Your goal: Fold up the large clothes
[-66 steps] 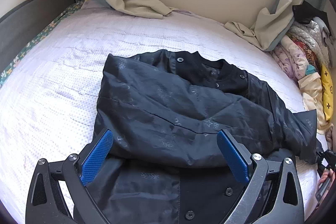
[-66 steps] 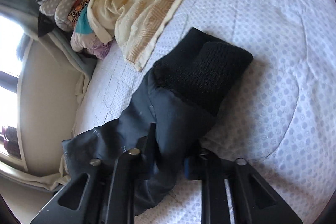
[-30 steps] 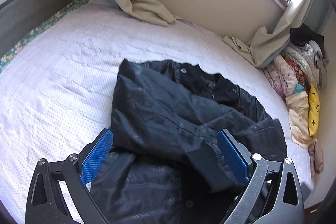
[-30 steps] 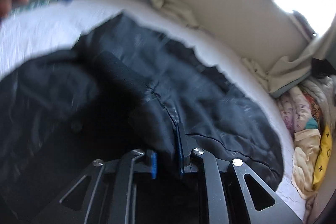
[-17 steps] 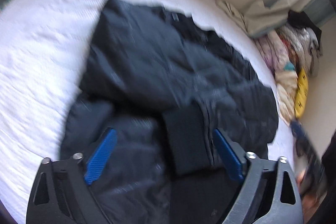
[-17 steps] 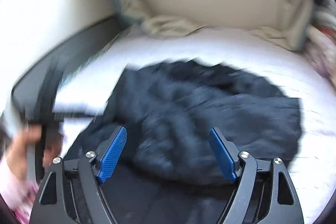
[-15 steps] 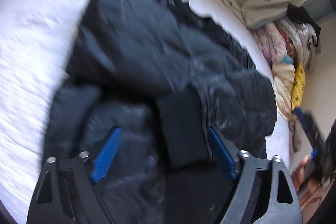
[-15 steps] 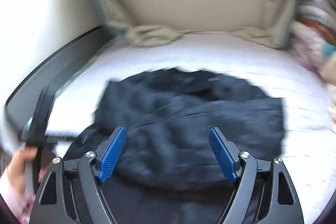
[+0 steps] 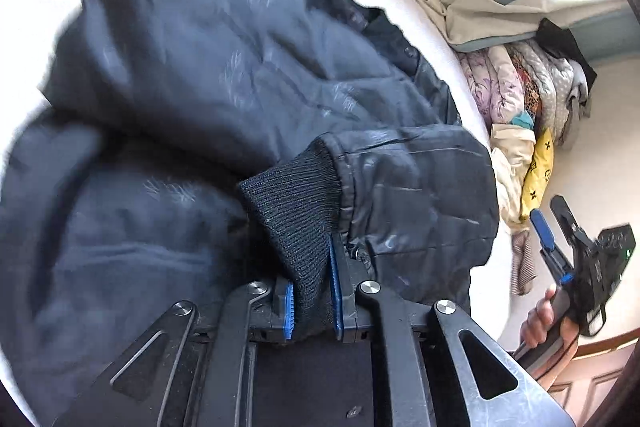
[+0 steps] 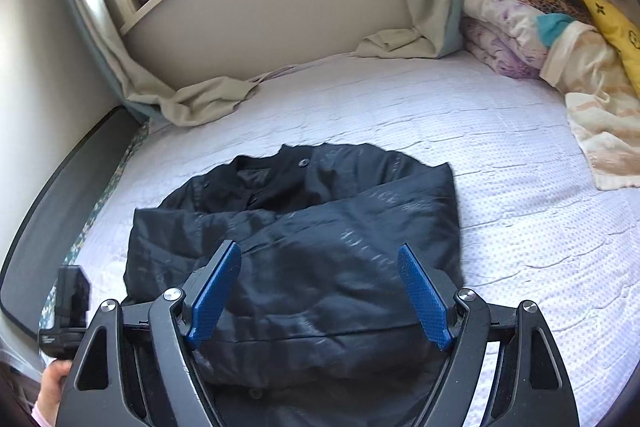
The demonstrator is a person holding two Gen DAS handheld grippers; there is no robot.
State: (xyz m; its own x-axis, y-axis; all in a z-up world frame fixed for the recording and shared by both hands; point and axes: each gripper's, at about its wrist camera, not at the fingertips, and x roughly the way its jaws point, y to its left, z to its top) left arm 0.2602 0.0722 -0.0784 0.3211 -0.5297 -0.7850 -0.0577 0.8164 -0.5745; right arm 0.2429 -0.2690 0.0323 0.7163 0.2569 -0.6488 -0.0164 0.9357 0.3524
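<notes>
- The sleeve-folding step is judged to be in hand: the jacket [image 10: 304,259] lies on the bed [image 10: 520,219], and its knit cuff [image 9: 304,227] is clamped in the left tool [image 9: 312,299].
- The right tool [image 10: 320,291] is held apart over the jacket, nothing gripped.
- Next, the cuff probably needs drawing toward 10 o'clock and laying flat across the body.

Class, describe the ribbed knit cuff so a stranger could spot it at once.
Start at the white bed, then the dark jacket spread on it. At its near edge, a sleeve ends in the knit cuff, the only ribbed, matte patch on shiny fabric, pinched by the left hand-held gripper.
</notes>
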